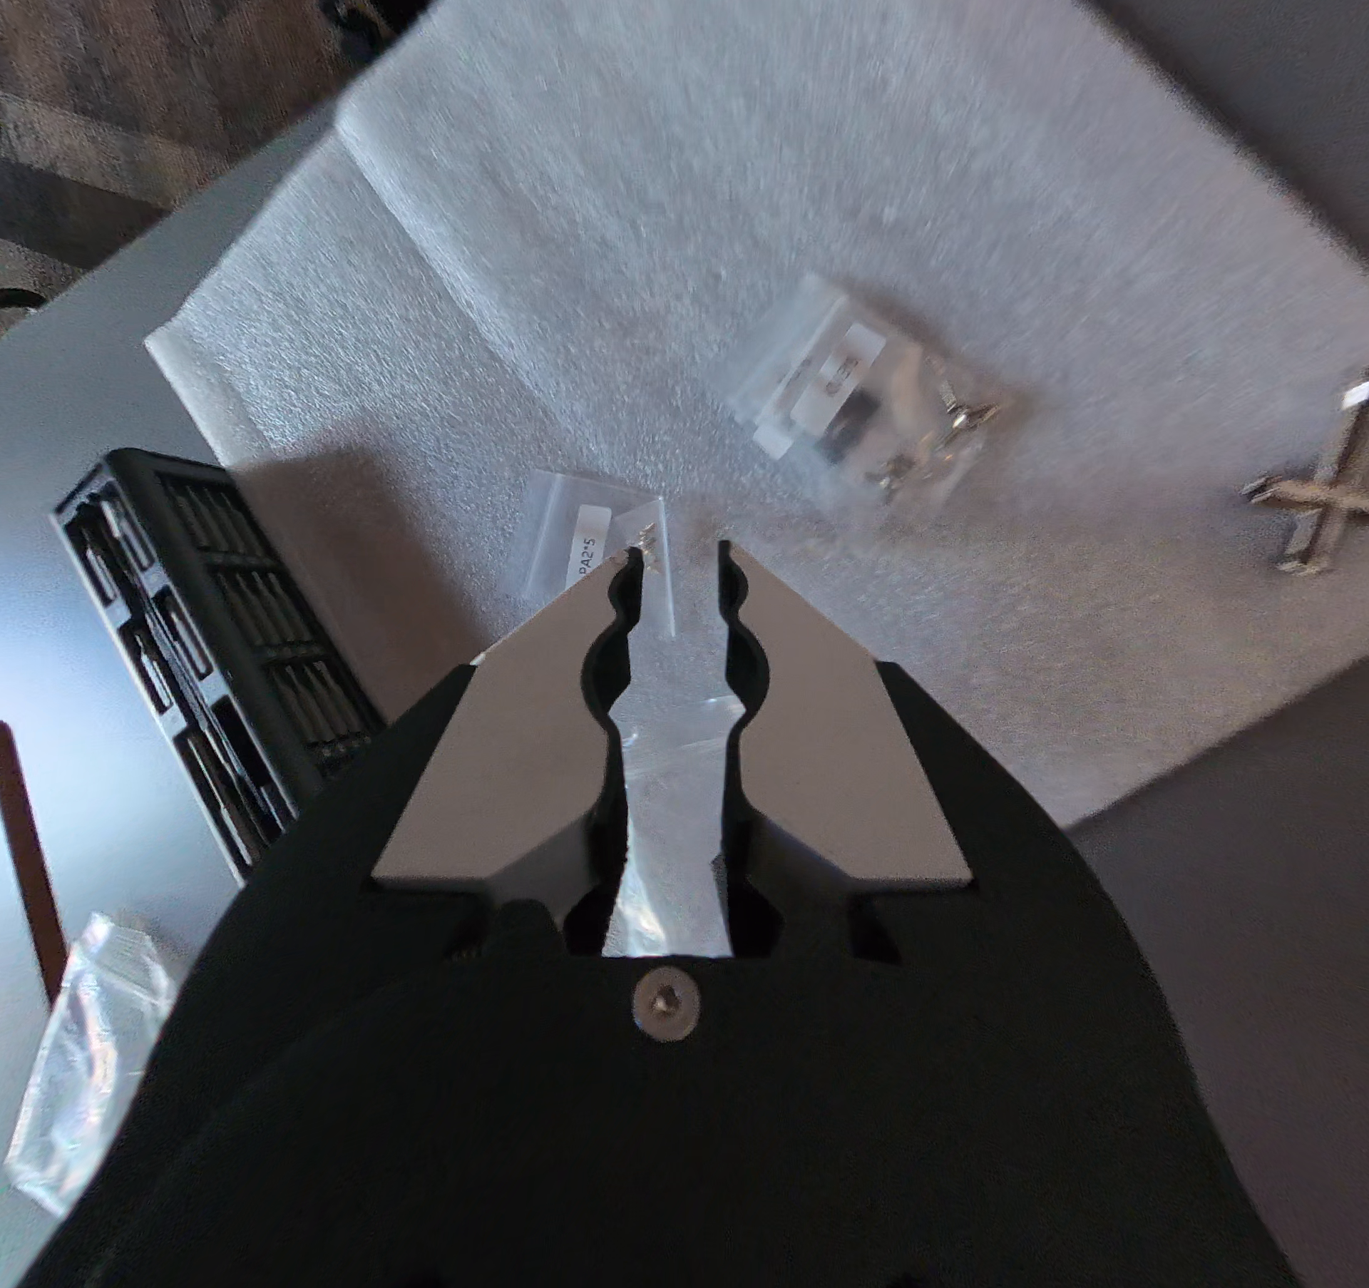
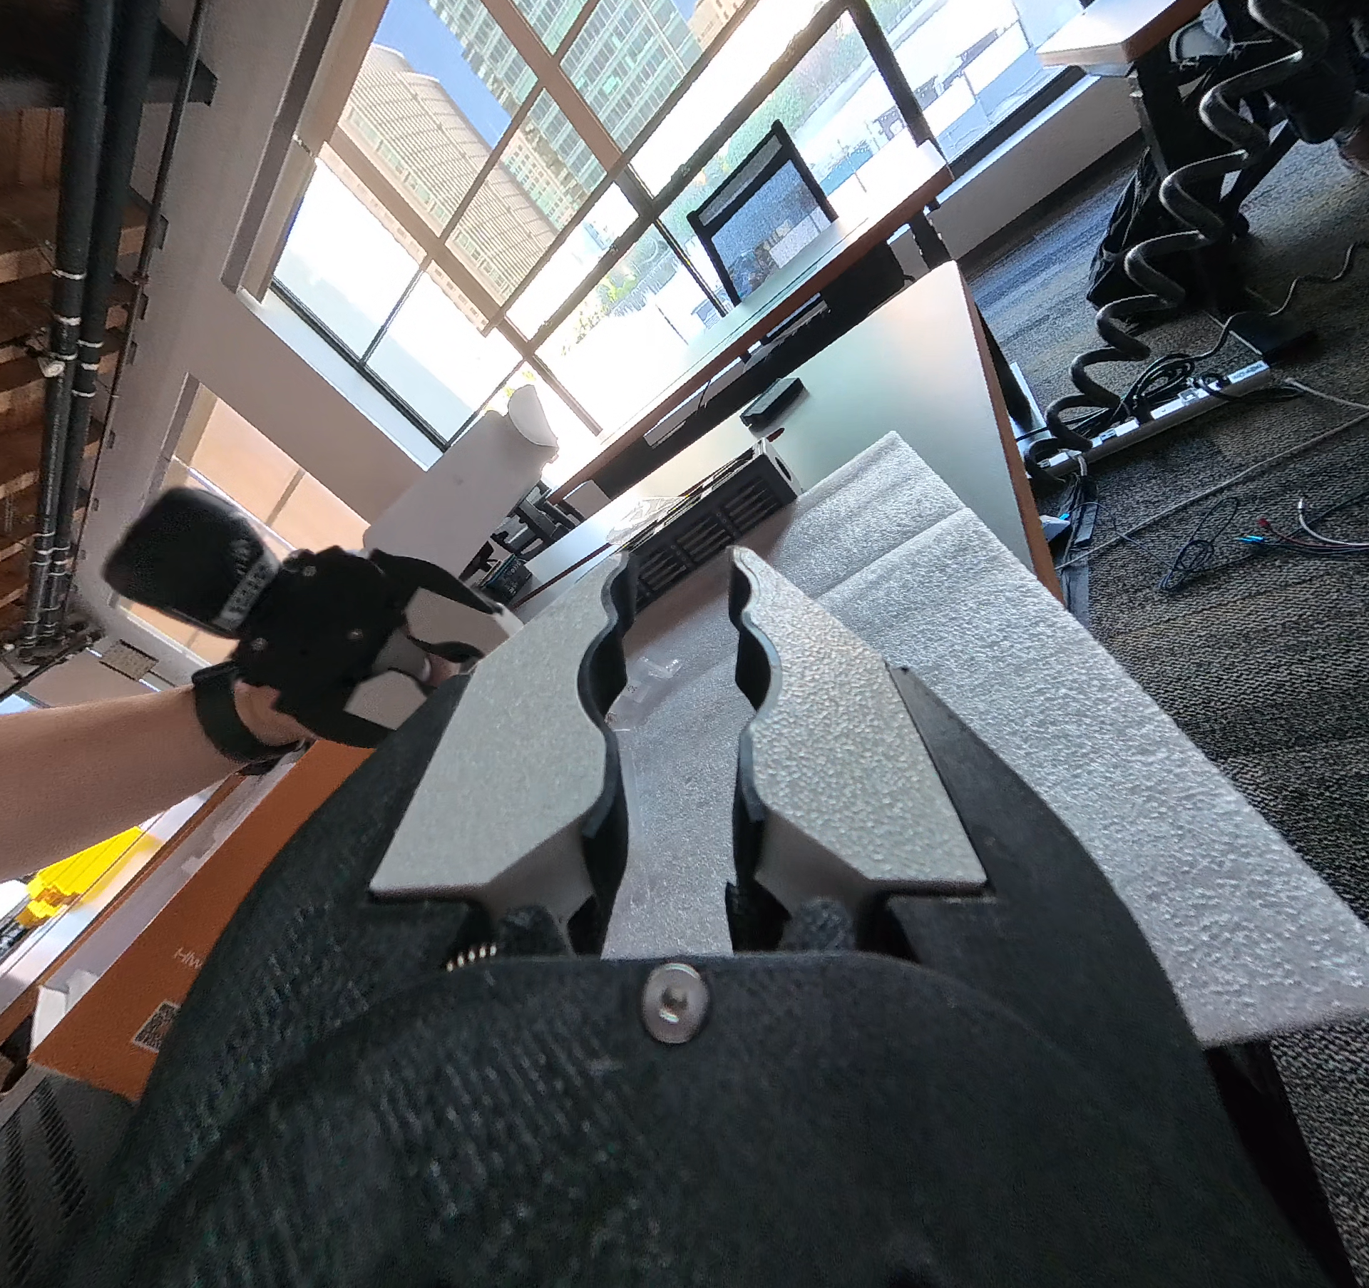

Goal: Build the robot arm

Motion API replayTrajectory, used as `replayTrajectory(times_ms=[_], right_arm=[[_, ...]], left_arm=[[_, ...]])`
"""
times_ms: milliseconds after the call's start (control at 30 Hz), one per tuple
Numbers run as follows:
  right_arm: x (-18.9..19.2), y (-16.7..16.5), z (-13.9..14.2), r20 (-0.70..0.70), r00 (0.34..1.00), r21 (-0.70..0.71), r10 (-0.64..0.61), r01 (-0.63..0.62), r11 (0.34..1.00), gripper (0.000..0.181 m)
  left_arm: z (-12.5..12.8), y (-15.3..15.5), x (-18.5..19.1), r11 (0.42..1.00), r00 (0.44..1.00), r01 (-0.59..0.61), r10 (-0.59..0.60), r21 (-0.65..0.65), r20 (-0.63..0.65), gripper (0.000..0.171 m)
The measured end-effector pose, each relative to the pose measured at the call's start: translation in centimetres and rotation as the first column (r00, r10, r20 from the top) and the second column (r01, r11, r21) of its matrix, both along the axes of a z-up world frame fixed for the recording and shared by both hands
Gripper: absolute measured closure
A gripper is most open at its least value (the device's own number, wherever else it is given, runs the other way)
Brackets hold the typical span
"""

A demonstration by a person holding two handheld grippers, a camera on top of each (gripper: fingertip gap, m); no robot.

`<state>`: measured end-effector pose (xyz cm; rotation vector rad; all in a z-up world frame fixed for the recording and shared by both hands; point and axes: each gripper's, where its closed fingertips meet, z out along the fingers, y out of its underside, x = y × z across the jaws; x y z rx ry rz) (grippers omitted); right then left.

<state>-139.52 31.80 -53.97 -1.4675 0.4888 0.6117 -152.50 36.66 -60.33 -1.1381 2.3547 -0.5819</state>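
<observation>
Above the white foam sheet, both my left gripper and right gripper hover with fingers apart, gripping nothing, the left directly over a small screw bag laid flat for reach.

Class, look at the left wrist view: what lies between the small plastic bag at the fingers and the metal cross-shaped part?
A clear labelled packet of screws lies on the white foam sheet between them.

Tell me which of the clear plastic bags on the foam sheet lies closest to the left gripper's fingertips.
The small flat bag with a white label, lying right at the left gripper fingertips. The bulkier bag holding metal parts lies farther off to the right on the foam sheet.
</observation>
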Motion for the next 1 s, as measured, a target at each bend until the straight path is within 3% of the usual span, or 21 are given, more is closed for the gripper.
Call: replayTrajectory(times_ms=[133,200,267,333,433,567,633,667,800,1000], right_arm=[[0.3,-0.1,0.1,-0.008,1.000,0.011,-0.012,0.012,1.000,0.158],[0.2,-0.1,0.1,-0.010,1.000,0.009,-0.007,0.007,1.000,0.158],[0.1,-0.1,0.1,-0.010,1.000,0.009,0.001,-0.001,1.000,0.157],[0.1,-0.1,0.1,-0.013,1.000,0.011,0.003,-0.002,1.000,0.157],[0.0,0.0,0.1,-0.018,1.000,0.012,0.019,-0.018,1.000,0.157],[-0.3,0.1,0.1,-0.020,0.999,0.015,0.040,-0.040,0.999,0.157],[-0.3,0.1,0.1,-0.020,0.999,0.017,0.041,-0.041,0.999,0.157],[-0.3,0.1,0.1,-0.020,0.999,0.017,0.042,-0.042,0.999,0.157],[-0.3,0.1,0.2,-0.024,0.999,0.023,0.044,-0.043,0.999,0.157],[-0.3,0.1,0.3,-0.029,0.998,0.033,0.050,-0.049,0.998,0.157]], left_arm=[[2.6,-3.1,-1.0,0.991,0.999,0.004,0.001,-0.135,0.038,0.151],[1.7,-3.5,-0.7,0.980,0.994,-0.112,0.112,-0.167,-0.009,0.155],[0.6,-3.7,-0.3,0.920,0.955,-0.296,0.282,-0.256,-0.091,0.156],[0.7,-4.3,0.3,0.816,0.901,-0.432,0.412,-0.384,-0.137,0.160],[-0.3,-4.6,0.0,0.737,0.831,-0.555,0.514,-0.385,-0.214,0.152],[-1.3,-5.7,-0.2,0.680,0.777,-0.629,0.565,-0.378,-0.276,0.152],[-1.2,-5.5,-0.1,0.663,0.760,-0.648,0.592,-0.375,-0.268,0.163],[-1.1,-5.8,0.0,0.663,0.765,-0.642,0.586,-0.385,-0.266,0.171],[-0.8,-6.3,-0.8,0.673,0.767,-0.640,0.586,-0.370,-0.261,0.171],[-0.1,-6.7,-3.1,0.530,0.701,-0.706,0.617,-0.470,-0.357,0.171]])
